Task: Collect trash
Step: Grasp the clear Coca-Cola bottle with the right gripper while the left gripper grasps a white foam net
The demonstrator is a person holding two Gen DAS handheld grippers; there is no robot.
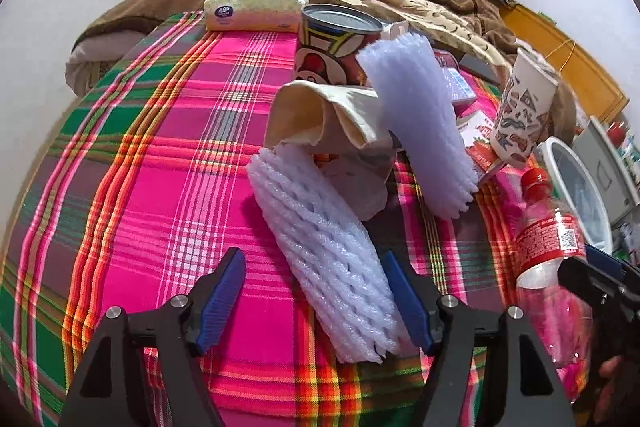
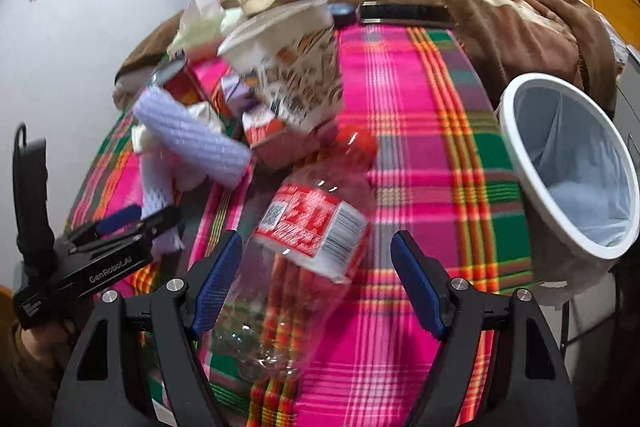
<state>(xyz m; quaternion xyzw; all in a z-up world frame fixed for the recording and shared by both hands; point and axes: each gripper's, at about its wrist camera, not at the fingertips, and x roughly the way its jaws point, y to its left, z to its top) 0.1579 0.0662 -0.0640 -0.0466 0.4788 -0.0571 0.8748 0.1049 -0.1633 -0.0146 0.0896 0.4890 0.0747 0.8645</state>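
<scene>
Between the right tool's (image 2: 316,285) spread jaws lies the bottle (image 2: 304,227), cap pointing away, unpinched; bin (image 2: 520,155) just right. Left tool (image 1: 316,301), also spread, straddles a foam sleeve (image 1: 324,251).

Bright daylight, fisheye-bent edges; right wrist view motion-blurred at the bottle (image 2: 308,227).

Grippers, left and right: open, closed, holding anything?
Left gripper: open, straddling the white foam net, not clamped.
Right gripper: open around the plastic bottle, no grip yet.
</scene>
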